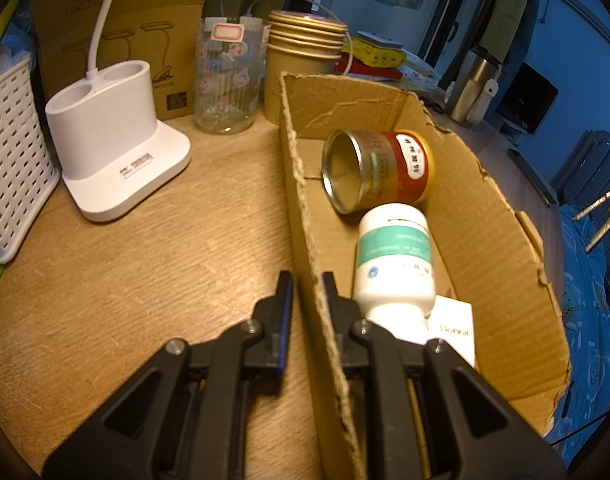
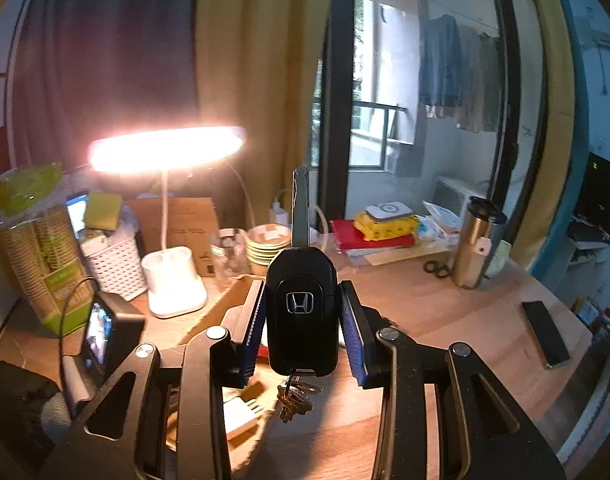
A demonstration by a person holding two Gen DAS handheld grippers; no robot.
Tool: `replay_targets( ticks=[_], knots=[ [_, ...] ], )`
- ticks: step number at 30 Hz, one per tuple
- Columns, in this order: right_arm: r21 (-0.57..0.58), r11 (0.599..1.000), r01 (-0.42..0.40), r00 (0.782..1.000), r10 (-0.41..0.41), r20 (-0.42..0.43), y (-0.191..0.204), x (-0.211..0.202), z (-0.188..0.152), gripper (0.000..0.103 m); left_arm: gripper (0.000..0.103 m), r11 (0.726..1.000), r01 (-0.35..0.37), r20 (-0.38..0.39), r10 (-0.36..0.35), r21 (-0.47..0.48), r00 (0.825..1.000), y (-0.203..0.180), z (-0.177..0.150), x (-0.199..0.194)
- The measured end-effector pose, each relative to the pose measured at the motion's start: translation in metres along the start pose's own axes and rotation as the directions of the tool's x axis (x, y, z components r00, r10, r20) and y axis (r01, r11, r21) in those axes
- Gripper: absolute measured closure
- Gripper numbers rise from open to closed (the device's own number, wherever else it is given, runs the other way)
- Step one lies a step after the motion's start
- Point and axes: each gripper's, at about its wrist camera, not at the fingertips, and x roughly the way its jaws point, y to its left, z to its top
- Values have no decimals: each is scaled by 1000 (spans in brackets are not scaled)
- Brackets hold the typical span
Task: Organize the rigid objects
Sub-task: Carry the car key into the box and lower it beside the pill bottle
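Observation:
My left gripper [image 1: 307, 280] is shut on the left wall of the torn cardboard box [image 1: 305, 216], one finger outside, one inside. Inside the box lie an open metal tin [image 1: 379, 170] on its side, a white pill bottle [image 1: 395, 262] with a teal label, and a small white carton [image 1: 455, 326]. In the right wrist view my right gripper [image 2: 301, 312] is shut on a black car key fob [image 2: 303, 312], held up over the desk. Its metal blade [image 2: 300, 208] points upward and smaller keys [image 2: 295, 398] hang below it. Part of the box [image 2: 225, 304] shows behind the fob.
A white lamp base [image 1: 117, 136], white basket [image 1: 13, 160], glass jar [image 1: 227, 80] and stacked gold-rimmed tins [image 1: 305, 64] stand behind the box. On the desk lie a phone [image 2: 545, 334], steel flask [image 2: 475, 244], scissors [image 2: 435, 268] and books [image 2: 371, 234]. The lamp head [image 2: 165, 148] is lit.

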Motion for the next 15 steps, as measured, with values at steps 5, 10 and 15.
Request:
replay_targets(
  ticks=[5, 10, 15],
  knots=[
    [-15, 999, -48, 999, 48, -12, 17, 5, -2, 65, 88, 1000, 0, 0, 0, 0, 1000, 0, 0, 0],
    [-22, 995, -94, 995, 93, -42, 32, 17, -7, 65, 88, 1000, -1, 0, 1, 1, 1000, 0, 0, 0],
    [-12, 994, -111, 990, 109, -89, 40, 34, -18, 65, 88, 1000, -1, 0, 1, 1, 1000, 1, 0, 1]
  ],
)
